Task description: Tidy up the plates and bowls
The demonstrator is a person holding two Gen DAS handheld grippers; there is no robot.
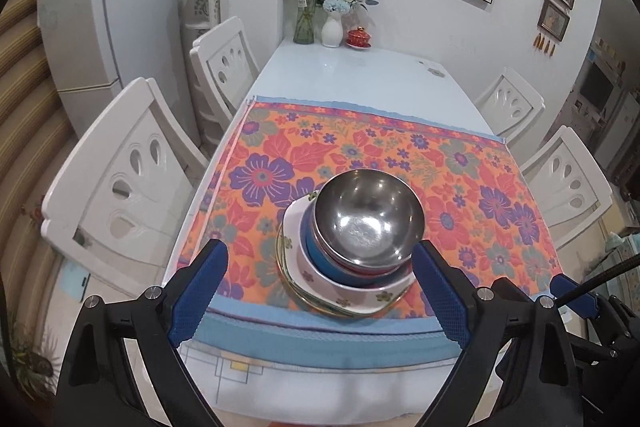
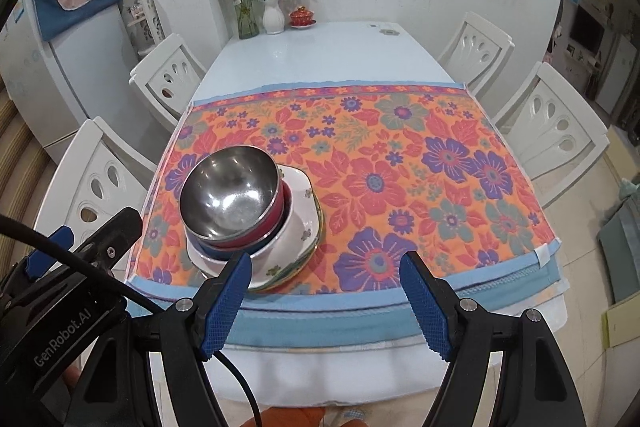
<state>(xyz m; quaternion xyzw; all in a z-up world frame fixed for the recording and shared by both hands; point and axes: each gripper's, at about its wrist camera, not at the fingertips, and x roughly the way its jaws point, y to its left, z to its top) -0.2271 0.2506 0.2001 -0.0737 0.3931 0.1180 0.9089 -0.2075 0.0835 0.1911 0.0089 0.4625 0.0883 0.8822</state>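
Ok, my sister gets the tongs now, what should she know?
Left tongs: open, holding nothing, pointed at the stack.
Right tongs: open, holding nothing, just right of the stack.
The dishes sit in one pile near the front edge of the flowery cloth: steel bowl on top, red and blue bowls under it, then the white flowered bowl, plates at the bottom.
Done: stacking looks finished.
Left: perhaps straighten the tilted pile.

Left gripper (image 1: 320, 267) and right gripper (image 2: 326, 277) side by side — jaws wide apart, empty.
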